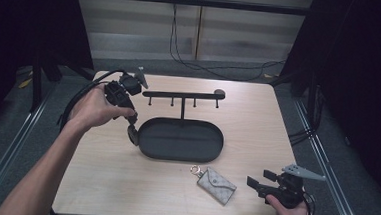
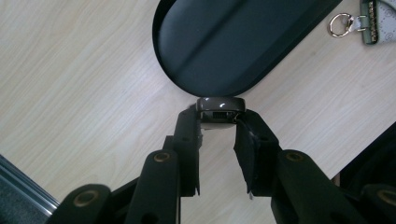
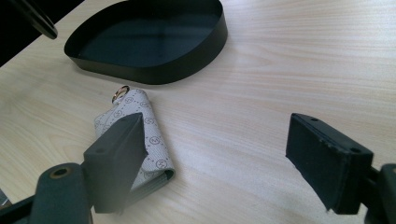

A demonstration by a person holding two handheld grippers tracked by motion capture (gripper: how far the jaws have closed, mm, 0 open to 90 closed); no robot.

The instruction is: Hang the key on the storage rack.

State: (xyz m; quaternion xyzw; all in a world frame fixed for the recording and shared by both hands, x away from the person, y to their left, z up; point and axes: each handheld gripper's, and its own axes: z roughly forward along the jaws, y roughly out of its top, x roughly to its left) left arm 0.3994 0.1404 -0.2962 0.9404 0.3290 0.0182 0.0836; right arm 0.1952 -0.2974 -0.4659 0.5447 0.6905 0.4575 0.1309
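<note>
Nearest the person's side of the wooden table (image 1: 123, 183), the right gripper (image 1: 252, 182) rests low at the front right corner, held in the person's right hand (image 1: 292, 214). Its jaws stand wide apart with nothing between them; in the right gripper view one pad (image 3: 116, 154) sits in front of the key pouch without pressing it, and the other pad (image 3: 327, 158) hangs over bare wood.

The key pouch (image 1: 216, 185), grey with a printed pattern and a small metal ring (image 1: 195, 170) at one end, lies flat on the table just left of that gripper, close in front of the tray.

Farther in, the black oval tray (image 1: 215, 154) sits at the middle of the table, with a thin post rising from its far edge to a hook bar (image 1: 179, 95) that carries several small pegs.

At the tray's left end, the left gripper (image 1: 132, 132) points down, held in the person's left hand (image 1: 90, 109). Its jaws are closed on a small dark rounded object (image 2: 220, 106), which looks like a watch or a similar band, though the view is too tight to be sure. In the left gripper view the object sits pinched between the two fingertips (image 2: 189, 121), just outside the tray's rim and above the wood.
</note>
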